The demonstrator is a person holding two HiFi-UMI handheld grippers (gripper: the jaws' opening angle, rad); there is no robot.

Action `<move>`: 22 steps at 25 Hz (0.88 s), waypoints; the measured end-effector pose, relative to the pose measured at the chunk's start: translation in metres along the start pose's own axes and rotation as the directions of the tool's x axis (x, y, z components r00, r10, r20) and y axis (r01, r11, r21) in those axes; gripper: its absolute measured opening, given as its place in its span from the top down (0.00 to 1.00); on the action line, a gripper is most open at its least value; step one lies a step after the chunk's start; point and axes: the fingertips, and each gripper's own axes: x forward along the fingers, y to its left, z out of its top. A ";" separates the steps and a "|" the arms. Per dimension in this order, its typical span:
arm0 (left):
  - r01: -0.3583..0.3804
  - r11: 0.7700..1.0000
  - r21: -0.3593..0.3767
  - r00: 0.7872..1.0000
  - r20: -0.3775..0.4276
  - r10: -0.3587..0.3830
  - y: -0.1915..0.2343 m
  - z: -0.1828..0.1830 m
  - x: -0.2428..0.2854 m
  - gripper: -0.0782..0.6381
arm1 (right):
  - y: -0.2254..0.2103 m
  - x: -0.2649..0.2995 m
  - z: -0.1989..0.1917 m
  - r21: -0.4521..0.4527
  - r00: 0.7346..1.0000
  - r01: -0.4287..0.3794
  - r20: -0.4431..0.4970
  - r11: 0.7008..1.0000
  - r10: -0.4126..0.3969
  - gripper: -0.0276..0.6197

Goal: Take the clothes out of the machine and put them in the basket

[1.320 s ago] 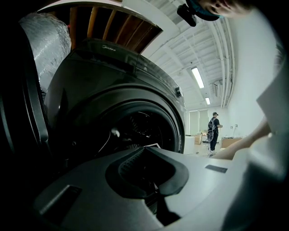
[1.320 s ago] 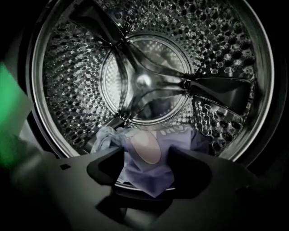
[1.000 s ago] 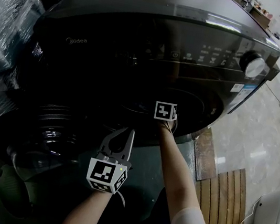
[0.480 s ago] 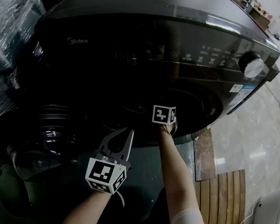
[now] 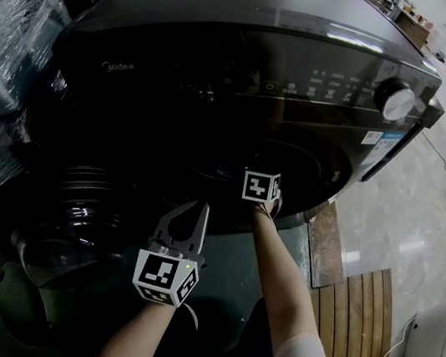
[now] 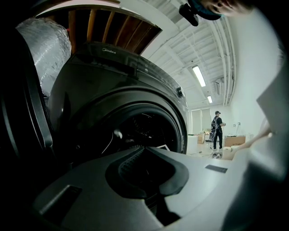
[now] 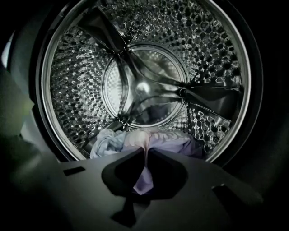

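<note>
Soft lilac cloth (image 7: pixel 171 140) (in dimpled steel drum (image 7: pixel 76 90)) pinched by just-closing right gripper (image 7: pixel 146 151); left gripper (image 6: pixel 143 149) jaws together.

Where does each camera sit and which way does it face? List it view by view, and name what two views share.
Head view: on the person's head, looking steeply down on the washing machine; both forearms and the left gripper show.
Left gripper view: on the left gripper, facing the machine's door opening from outside; its shut jaws show.
Right gripper view: on the right gripper, looking into the drum; its jaws pinch a lilac garment.
Shared: head and left gripper views both show the machine's front.
</note>
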 end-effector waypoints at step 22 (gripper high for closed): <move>-0.027 1.000 0.001 1.000 -0.011 0.027 -0.001 -0.001 -0.004 0.86 | 0.003 -0.024 0.005 0.049 0.997 -0.074 0.041 0.996 0.072 0.92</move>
